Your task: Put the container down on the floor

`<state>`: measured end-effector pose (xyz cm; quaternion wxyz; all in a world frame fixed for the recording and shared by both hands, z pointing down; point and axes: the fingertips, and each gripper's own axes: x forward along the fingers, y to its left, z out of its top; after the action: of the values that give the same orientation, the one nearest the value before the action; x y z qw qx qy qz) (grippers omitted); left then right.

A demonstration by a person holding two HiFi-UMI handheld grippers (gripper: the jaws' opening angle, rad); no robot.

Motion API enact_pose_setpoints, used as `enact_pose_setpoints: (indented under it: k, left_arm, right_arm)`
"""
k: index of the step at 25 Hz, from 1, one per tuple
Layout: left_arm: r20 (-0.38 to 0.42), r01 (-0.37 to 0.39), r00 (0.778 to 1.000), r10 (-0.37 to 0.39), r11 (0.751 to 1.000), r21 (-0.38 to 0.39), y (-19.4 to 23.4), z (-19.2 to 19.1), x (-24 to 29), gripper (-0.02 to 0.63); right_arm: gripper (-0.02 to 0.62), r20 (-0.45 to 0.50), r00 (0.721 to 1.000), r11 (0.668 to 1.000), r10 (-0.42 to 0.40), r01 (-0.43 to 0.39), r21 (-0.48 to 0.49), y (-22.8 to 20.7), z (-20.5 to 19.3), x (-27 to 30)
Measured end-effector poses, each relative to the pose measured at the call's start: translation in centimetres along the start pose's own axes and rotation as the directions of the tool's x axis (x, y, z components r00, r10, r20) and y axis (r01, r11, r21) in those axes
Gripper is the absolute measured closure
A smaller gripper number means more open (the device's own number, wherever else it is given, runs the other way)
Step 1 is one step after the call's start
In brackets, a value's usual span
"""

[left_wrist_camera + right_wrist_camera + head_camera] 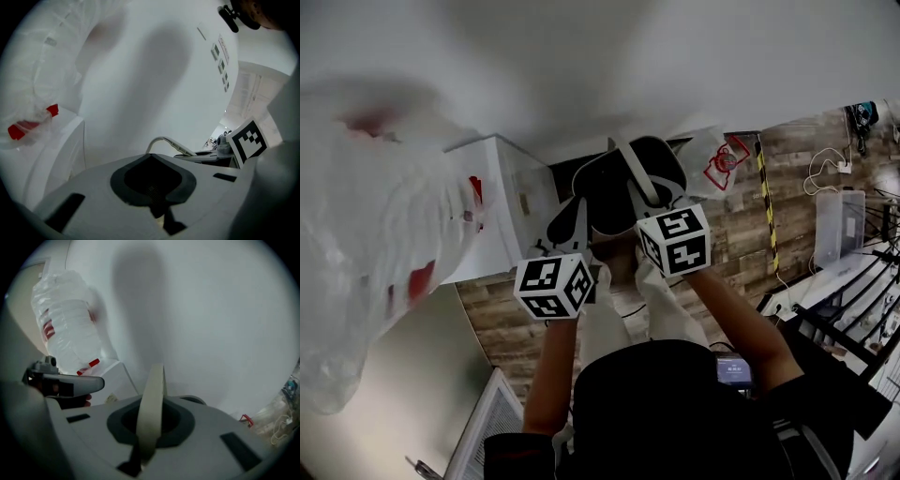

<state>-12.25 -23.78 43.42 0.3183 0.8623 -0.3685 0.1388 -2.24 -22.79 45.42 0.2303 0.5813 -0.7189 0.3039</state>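
- the right gripper (pixel 151 423) is clenched on the container's handle (pixel 153 390), a pale flat band that is pinched between the jaws and seen rising through the dark hollow.
- the band's long axis is laid along the jaws' own line, near to far, so the load is judged to hang straight from this grip, not across it.
- the left gripper (pixel 152 185) is drawn closed, and nothing is seen between its jaws. the same handle is seen arching just beyond its far rim and off to the right; contact there cannot be told.
- in the head view the two grippers are held side by side, the left one slightly nearer.
- the container's body is not made out clearly in any view. it is judged to lie under and beyond the grippers, carried by the right one.
- wood floor (pixel 502 323) is shown below the forearms, a white cabinet (pixel 502 202) at far left, and a plastic bag (pixel 366 244) at the left edge.
- the coming move is judged to be a straight lowering led by the right gripper, with the handle kept upright until the base is borne by the floor.
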Motion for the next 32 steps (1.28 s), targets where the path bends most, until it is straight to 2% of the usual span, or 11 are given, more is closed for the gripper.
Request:
enact_pose_setpoints:
  k: [9, 15, 25, 32]
  left_arm:
    - [-0.052, -0.004, 0.999, 0.002, 0.999, -0.034, 2.8, -4.2, 2.2, 0.592]
    - [-0.094, -0.003, 0.996, 0.003, 1.0, 0.001, 4.0, -6.2, 3.8, 0.592]
    - [-0.173, 0.012, 0.985, -0.02, 0.999, -0.046, 4.8, -12.8, 6.6, 0.592]
    - [-0.216, 0.015, 0.976, -0.026, 0.998, -0.054, 5.6, -15.8, 8.3, 0.592]
  right_arm:
    - [0.565, -0.064, 0.998, 1.0, -0.011, 0.012, 0.022, -0.7, -4.2, 3.3]
    - [0.565, -0.095, 0.995, 0.999, -0.015, 0.018, 0.028, -1.6, -6.2, 5.1]
    - [0.565, -0.153, 0.988, 0.995, -0.035, 0.048, 0.082, -2.8, -11.3, 8.4]
    - [0.565, -0.195, 0.98, 0.99, -0.04, 0.066, 0.125, -3.6, -14.7, 10.8]
